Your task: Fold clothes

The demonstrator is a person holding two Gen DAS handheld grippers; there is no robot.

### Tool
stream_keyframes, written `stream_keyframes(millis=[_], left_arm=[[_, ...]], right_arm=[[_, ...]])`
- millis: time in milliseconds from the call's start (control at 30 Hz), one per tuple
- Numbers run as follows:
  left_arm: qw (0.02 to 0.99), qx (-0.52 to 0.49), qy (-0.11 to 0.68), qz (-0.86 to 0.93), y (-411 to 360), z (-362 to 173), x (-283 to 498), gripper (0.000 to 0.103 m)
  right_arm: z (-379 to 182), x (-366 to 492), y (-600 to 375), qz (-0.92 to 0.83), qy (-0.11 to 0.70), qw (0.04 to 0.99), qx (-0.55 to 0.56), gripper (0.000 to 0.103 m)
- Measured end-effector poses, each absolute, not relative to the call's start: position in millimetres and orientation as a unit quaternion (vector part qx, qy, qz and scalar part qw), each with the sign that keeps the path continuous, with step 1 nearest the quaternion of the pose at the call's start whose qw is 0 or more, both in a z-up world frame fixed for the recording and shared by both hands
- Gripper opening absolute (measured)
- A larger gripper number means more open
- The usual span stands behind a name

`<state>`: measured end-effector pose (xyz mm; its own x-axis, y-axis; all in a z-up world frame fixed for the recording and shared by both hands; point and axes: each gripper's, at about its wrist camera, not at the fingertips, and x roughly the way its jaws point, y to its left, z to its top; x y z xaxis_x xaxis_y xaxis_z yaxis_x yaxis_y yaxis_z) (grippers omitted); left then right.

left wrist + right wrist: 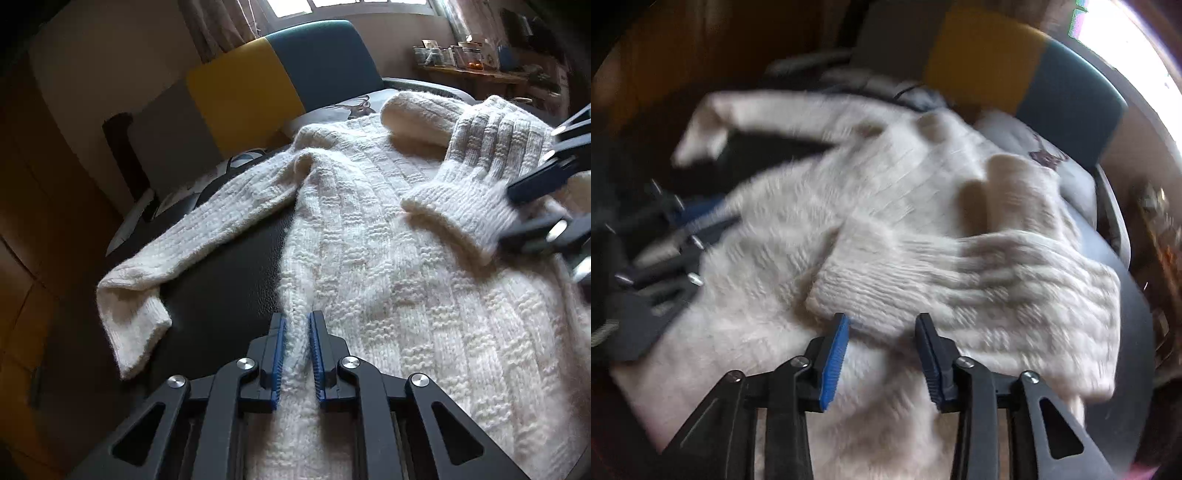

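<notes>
Left gripper point(296, 325): I see its jaws clamped on the side edge of the sweater point(388, 258), a ridge of cream knit pinched between the blue pads.
Right gripper point(882, 325): my jaws stand apart over the folded sleeve point(923, 280); the cuff lies just ahead of the tips and no pad presses on it. This view is blurred.
Sweater: it lies spread flat on the dark bench point(221, 266), directly under and ahead of both pairs of jaws.
Folded sleeve: it is laid across the chest, cuff pointing toward my left jaws.
Other sleeve point(177, 243): it stretches out to the left of my left jaws, over the bare bench, its cuff bent back near the edge.
Collar point(413, 114): a thick roll at the far end of the sweater, well beyond both jaws.
Cushion point(240, 96): yellow and teal, standing behind the collar.
Shelf point(472, 70): far right under the window, crowded with small things I cannot make out.
</notes>
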<state>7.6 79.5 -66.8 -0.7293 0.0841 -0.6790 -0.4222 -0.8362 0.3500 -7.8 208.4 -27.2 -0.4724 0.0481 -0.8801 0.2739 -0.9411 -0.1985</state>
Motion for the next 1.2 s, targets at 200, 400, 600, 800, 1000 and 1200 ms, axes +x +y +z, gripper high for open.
stream_keyframes(millis=[200, 400, 600, 800, 1000, 1200], left_arm=[[0.146, -0.343, 0.23, 0.899, 70.5, -62.0, 3.8, 0.02], [0.13, -0.344, 0.218, 0.904, 69.8, -61.8, 0.7, 0.035], [0.11, -0.358, 0.184, 0.909, 57.2, -60.5, -8.5, 0.059], [0.104, -0.358, 0.182, 0.91, 55.7, -60.3, -9.0, 0.062], [0.098, -0.354, 0.191, 0.91, 57.2, -60.1, -8.1, 0.062], [0.093, -0.351, 0.198, 0.911, 59.0, -60.8, -6.8, 0.062]], right_arm=[[-28.0, -12.6, 228.1, -0.865, 0.084, 0.029, 0.494, 0.028], [-4.2, 7.8, 278.9, -0.889, -0.04, 0.02, 0.456, 0.011], [20.9, 34.6, 336.1, -0.908, -0.103, -0.047, 0.404, 0.011], [45.3, 59.5, 433.0, -0.902, -0.145, -0.154, 0.377, 0.01], [39.9, 80.3, 502.6, -0.881, -0.149, -0.235, 0.382, 0.01], [15.7, 100.0, 564.6, -0.846, -0.163, -0.316, 0.397, 0.01]])
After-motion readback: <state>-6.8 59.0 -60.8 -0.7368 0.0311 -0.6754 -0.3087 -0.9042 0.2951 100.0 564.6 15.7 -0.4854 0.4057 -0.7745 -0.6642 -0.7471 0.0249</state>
